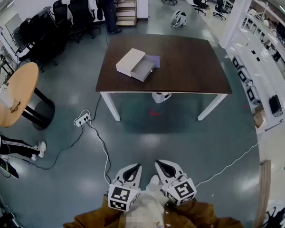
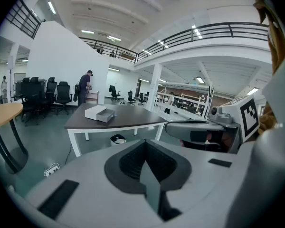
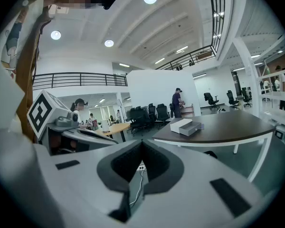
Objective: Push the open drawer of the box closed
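Observation:
A pale box [image 1: 129, 62] lies on the left part of a dark brown table [image 1: 190, 65], far ahead of me. Its grey drawer [image 1: 145, 69] is pulled out toward the table's near edge, beside a purple sheet [image 1: 153, 60]. Both grippers are held low and close to my body, well short of the table. The left gripper [image 1: 133, 168] and the right gripper [image 1: 161, 165] are side by side, each with jaws together and nothing between them. From the left gripper [image 2: 145, 146], the box [image 2: 95, 111] is small and distant. The right gripper [image 3: 141, 144] also faces the box [image 3: 181, 124].
Grey floor lies between me and the table. A power strip [image 1: 82, 119] and its cables lie on the floor at left. A round wooden table [image 1: 19, 91] stands at far left, a white bin [image 1: 161, 97] under the table, and office chairs [image 1: 66, 13] and a person [image 1: 108, 6] behind.

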